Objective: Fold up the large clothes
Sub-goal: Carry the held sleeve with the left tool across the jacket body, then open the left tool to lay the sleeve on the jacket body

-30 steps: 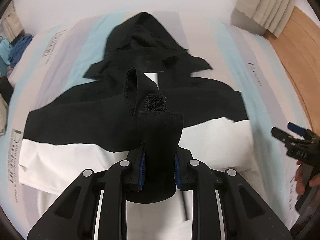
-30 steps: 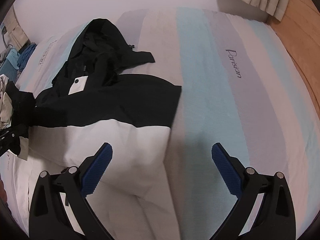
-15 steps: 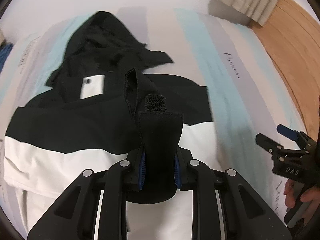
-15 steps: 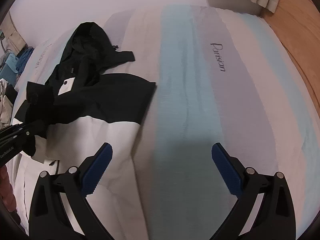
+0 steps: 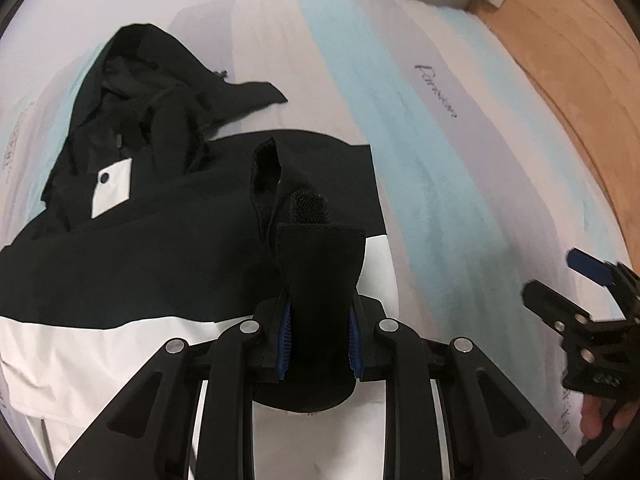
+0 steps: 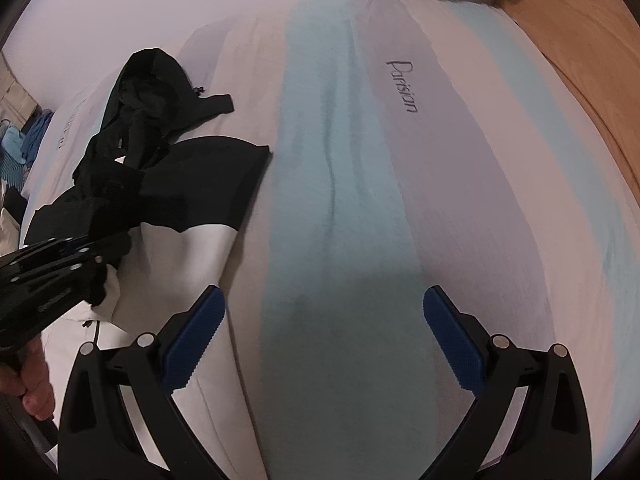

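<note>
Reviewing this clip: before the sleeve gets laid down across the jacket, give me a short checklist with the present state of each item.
1. Left gripper clamped on the black sleeve cuff: ok.
2. Right gripper open, nothing between its pads: ok.
3. Jacket body spread flat on the bed: ok, some wrinkles in the white band.
4. Hood smoothed flat: not ok, it lies crumpled.
5. Other sleeve already folded in: cannot tell.
</note>
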`<move>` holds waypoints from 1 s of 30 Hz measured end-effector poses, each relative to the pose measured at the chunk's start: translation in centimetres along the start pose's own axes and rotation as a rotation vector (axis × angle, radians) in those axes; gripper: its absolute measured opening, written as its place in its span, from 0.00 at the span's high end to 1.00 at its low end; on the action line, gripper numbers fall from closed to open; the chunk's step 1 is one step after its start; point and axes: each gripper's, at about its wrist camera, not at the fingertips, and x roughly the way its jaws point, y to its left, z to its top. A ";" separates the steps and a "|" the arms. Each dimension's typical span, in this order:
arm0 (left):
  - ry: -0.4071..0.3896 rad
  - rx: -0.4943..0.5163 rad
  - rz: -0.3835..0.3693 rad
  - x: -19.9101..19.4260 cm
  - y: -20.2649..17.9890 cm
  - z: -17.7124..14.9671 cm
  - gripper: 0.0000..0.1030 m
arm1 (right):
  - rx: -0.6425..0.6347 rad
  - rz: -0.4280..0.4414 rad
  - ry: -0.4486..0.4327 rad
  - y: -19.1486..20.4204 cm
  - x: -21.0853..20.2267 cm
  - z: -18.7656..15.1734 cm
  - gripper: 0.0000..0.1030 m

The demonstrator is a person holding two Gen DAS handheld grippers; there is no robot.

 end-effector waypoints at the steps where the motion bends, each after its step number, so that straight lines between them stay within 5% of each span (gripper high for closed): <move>1: 0.007 0.001 0.006 0.3 -0.1 0.0 0.79 | 0.008 0.002 0.002 -0.2 0.0 -0.1 0.07; 9: 0.055 0.012 0.056 3.0 -1.2 -0.2 0.77 | 0.031 0.002 0.020 -1.5 0.4 -1.2 0.07; 23: 0.047 -0.027 -0.054 3.2 -3.9 -0.4 0.61 | 0.055 -0.003 0.003 -3.3 -1.1 -2.0 0.07; 30: -0.020 0.021 -0.061 0.1 -4.8 -0.3 0.32 | 0.040 0.009 -0.007 -3.1 -2.3 -2.3 0.07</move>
